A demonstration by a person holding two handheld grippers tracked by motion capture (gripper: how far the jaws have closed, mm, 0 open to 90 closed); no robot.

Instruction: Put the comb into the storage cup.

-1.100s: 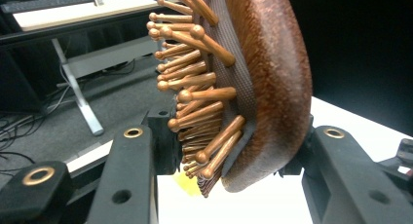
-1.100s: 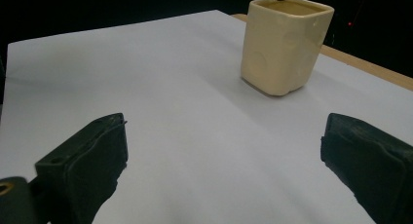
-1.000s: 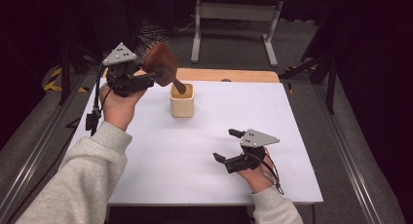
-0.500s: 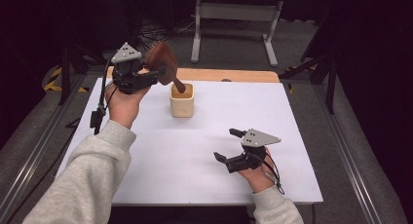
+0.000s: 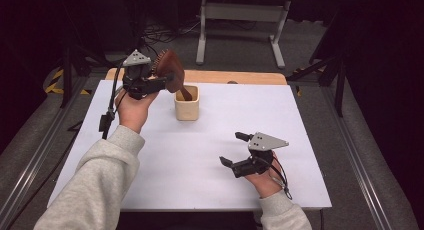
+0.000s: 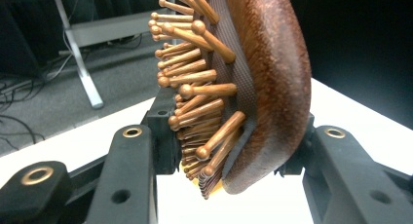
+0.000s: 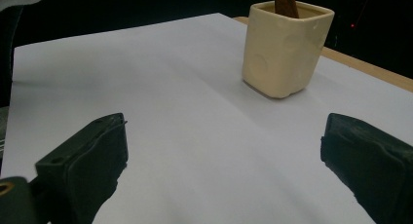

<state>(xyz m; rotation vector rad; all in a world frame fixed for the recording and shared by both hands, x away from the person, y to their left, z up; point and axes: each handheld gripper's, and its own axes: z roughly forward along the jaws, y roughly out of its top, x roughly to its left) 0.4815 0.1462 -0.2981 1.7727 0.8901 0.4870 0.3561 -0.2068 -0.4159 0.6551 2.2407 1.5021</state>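
High view: left tongs point(image 5: 167, 80) clamp hairbrush point(image 5: 170, 69) head, handle in cup point(image 5: 187, 110).

The white table top point(image 5: 210, 155) is brightly and evenly lit from above, while the surroundings are left dim. Only soft shadows are cast. The near jaws are blurred in both gripper views.

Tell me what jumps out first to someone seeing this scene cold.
The brown wooden hairbrush clamped by its head in the left gripper, near the table's far left, its handle dipping into the cream cup. In the left gripper view its ball-tipped bristles loom huge. Nearer, the right gripper hangs open above the white table.
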